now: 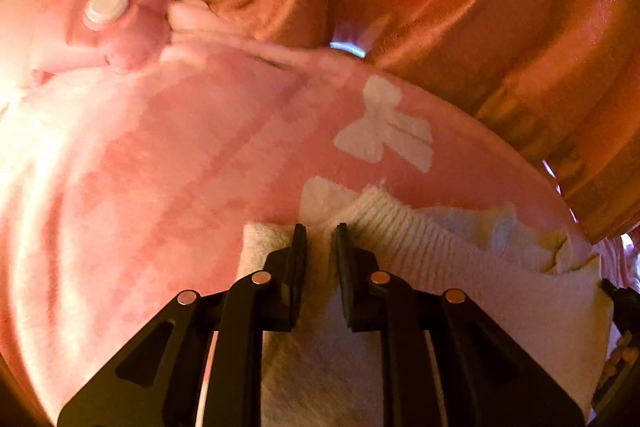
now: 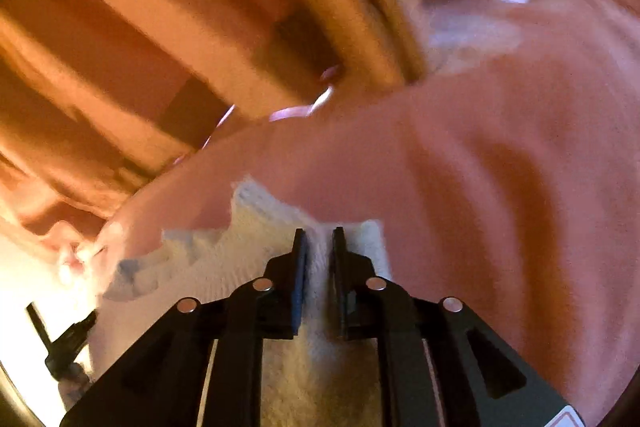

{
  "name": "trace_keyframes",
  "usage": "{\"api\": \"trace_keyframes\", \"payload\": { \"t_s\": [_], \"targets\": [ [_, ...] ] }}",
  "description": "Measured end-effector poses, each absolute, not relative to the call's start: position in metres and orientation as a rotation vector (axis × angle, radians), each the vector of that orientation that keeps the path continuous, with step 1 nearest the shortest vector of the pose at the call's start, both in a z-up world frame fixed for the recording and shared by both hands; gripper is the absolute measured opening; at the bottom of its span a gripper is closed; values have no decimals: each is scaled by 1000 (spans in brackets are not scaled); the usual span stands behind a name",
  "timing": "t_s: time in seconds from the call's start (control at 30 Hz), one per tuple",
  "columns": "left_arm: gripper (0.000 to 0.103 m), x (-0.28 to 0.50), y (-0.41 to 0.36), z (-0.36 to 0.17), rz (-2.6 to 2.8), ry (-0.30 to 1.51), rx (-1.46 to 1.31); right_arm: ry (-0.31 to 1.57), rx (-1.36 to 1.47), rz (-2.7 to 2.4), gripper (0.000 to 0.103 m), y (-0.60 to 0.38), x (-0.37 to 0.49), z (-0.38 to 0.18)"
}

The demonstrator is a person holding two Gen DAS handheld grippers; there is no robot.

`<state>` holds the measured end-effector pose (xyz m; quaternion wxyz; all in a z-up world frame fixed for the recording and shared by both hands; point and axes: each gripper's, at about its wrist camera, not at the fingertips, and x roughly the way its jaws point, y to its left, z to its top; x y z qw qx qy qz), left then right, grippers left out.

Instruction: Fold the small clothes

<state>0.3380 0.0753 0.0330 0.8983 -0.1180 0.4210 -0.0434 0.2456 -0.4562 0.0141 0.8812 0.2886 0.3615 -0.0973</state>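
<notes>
Left gripper [image 1: 321, 239] pinching the cream knit garment [image 1: 440, 267] near its ribbed edge, jaws nearly closed; right gripper [image 2: 320, 243] clamping the same cloth's far side. Garment is lying on a pink blanket [image 1: 160, 155]. Beyond, orange curtain [image 1: 480, 7] is hanging.

A pink blanket [image 1: 160, 155] printed with a white bow [image 1: 386, 129] lies before orange curtains [image 1: 500, 7].
</notes>
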Motion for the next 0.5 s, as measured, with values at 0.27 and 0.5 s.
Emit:
{"api": "trace_keyframes", "payload": {
  "t_s": [0.27, 0.5],
  "targets": [
    [41, 262, 22, 96, -297, 747, -214, 840, 390, 425, 19, -272, 232, 50],
    [41, 242, -8, 38, -304, 890, 94, 994, 300, 420, 6, -274, 220, 6]
  ]
}}
